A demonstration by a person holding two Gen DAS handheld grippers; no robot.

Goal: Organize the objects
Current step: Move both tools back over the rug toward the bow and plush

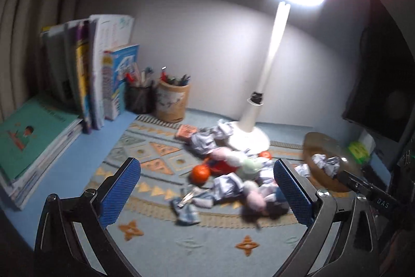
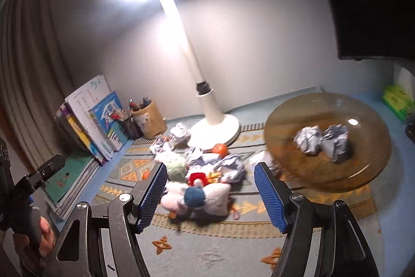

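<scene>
A heap of crumpled paper balls (image 1: 205,140), small plush toys (image 1: 255,199) and orange balls (image 1: 199,173) lies on a patterned mat (image 1: 145,160) by the lamp base. The heap also shows in the right wrist view (image 2: 202,181). An amber glass bowl (image 2: 285,147) at the right holds two paper balls (image 2: 321,140); it shows in the left wrist view (image 1: 324,144) too. My left gripper (image 1: 207,191) is open and empty above the mat, in front of the heap. My right gripper (image 2: 210,191) is open and empty just over the plush toys.
A lit white desk lamp (image 1: 262,105) stands behind the heap. Upright books (image 1: 98,74), a flat book stack (image 1: 33,144) and two pen holders (image 1: 172,100) line the left. A black monitor (image 1: 384,85) and a green pack (image 2: 396,98) stand at the right.
</scene>
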